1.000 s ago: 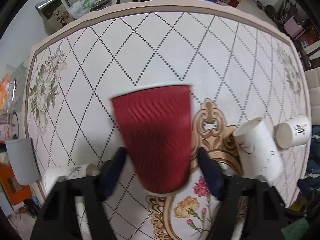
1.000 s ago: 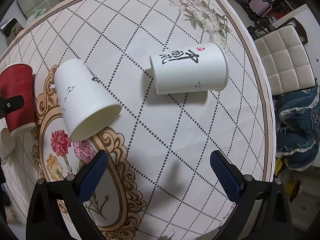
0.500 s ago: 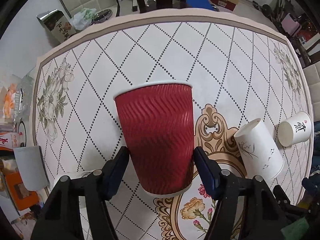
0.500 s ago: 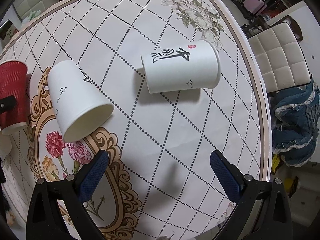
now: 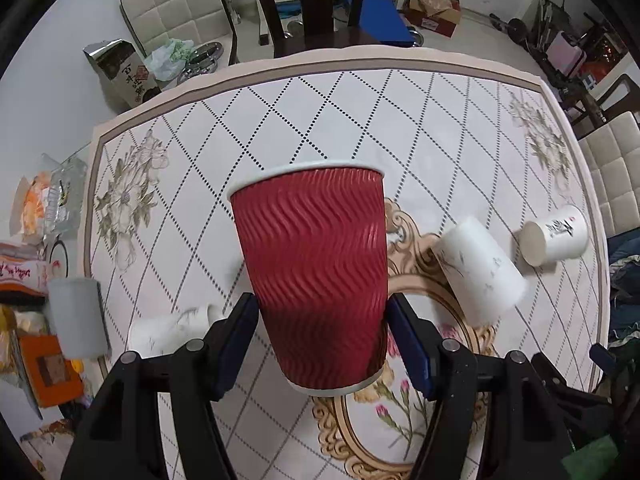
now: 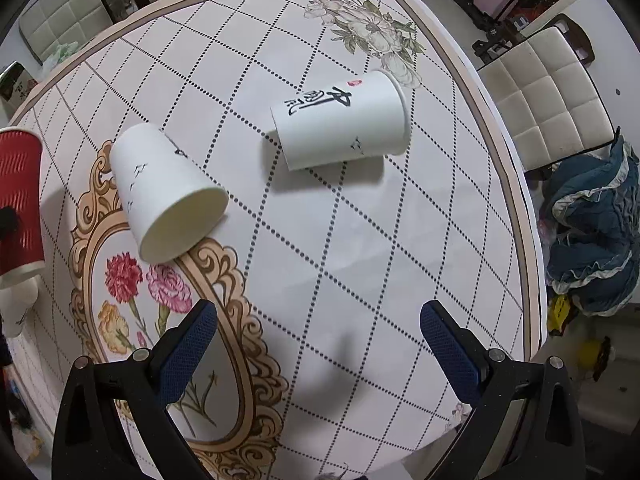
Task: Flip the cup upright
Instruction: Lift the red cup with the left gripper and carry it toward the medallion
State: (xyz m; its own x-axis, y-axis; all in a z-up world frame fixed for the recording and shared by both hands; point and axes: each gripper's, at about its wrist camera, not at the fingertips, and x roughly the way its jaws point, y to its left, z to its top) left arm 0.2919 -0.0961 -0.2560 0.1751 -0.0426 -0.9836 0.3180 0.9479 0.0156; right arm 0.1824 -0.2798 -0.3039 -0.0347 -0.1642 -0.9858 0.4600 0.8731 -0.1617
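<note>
The left gripper (image 5: 322, 336) is clamped on the red ribbed cup (image 5: 316, 276), its two blue-padded fingers (image 5: 236, 344) pressing the cup's lower wall from either side. The cup is held above the table (image 5: 400, 92), near the middle of the patterned cloth, rim up and away from the camera, base toward it, leaning slightly. In the right wrist view the same red cup (image 6: 18, 200) shows at the far left edge of the frame, over the left side of the table. The right gripper (image 6: 318, 344) is spread wide with nothing between its fingers (image 6: 188, 354), and hangs above the table's near edge over bare checked cloth. Ahead of it lie two white paper cups on their sides, well apart from each other: the bird-print cup (image 6: 164, 192) rests on the gold oval frame printed at the cloth's centre, mouth facing the near edge, and the calligraphy cup (image 6: 340, 120) lies toward the far right corner, just short of the printed flowers, rim pointing to the right edge. In the left wrist view a third white cup (image 5: 172, 326) lies on its side near the table's left edge, partly hidden behind the left finger. A grey cylinder (image 5: 76, 316) stands just off that edge among clutter.
</note>
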